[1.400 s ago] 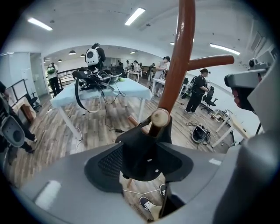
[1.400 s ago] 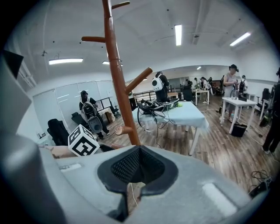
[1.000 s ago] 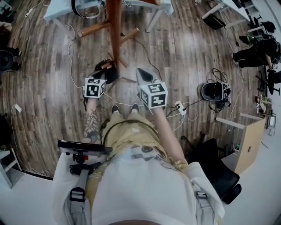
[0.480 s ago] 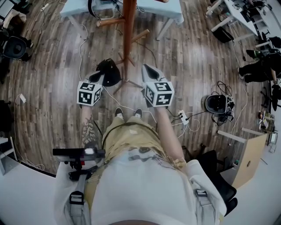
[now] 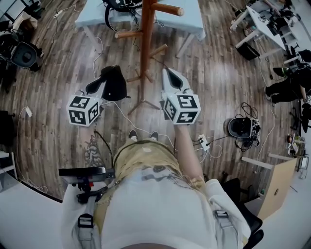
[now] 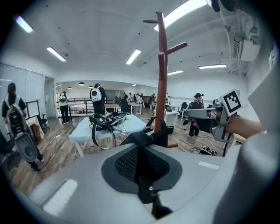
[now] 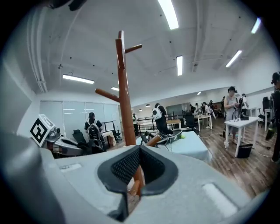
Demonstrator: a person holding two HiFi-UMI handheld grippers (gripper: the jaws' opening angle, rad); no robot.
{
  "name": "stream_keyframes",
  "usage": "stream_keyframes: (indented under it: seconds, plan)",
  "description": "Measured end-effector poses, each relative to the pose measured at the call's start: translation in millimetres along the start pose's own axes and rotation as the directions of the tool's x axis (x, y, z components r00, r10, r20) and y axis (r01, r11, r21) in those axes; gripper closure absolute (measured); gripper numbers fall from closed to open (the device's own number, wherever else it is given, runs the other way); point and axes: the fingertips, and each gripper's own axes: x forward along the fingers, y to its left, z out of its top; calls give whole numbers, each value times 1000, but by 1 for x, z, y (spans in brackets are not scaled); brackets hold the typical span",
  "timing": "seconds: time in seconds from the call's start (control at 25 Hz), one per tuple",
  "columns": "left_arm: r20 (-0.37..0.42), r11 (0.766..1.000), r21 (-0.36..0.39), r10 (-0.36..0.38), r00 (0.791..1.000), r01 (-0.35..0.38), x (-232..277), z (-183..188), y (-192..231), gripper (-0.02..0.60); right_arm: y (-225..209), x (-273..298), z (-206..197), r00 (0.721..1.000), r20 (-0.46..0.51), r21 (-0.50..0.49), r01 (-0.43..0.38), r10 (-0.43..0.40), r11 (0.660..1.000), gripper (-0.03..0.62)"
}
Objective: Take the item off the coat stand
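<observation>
Two grippers, one black fabric item (image 5: 114, 82), one coat stand (image 5: 146, 44), one table (image 5: 95, 14).
Left gripper (image 6: 140, 151) is pinching the black fabric item between closed pads; the item is bunching at the fingertips and hanging just ahead of them, left of the coat stand's trunk and apart from it in the head view. Right gripper (image 7: 140, 151) is hovering right of the trunk, jaws drawn together, gripping nothing. Beyond the stand, the table is carrying tangled black gear.
</observation>
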Motion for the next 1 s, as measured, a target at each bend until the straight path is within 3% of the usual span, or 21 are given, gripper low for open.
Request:
stream_keyframes:
  seconds: [0.2,0.32,0.52,0.72,0.84,1.0]
  plan:
    - [103,998,19,58,993,-61,-14,40,4,572,15,-4,40,995,90,-29,-29,32,999,594]
    - [161,994,-20,112,981,-110,-24,57,11,572,18,-8,58,992,121,-46,-25,30,999,594]
    - [255,961,-119,271,928,-248,-38,81,23,572,20,-11,86,979,204,-67,-7,20,998,594]
    - [342,924,-129,383,858,-361,-38,96,14,572,28,-9,91,970,241,-88,-7,29,996,594]
    - [371,916,-133,401,837,-380,-36,102,10,572,34,-5,93,969,242,-101,-21,45,995,594]
    - [384,917,-143,399,833,-373,-37,107,10,572,37,-7,102,964,260,-117,-18,48,993,594]
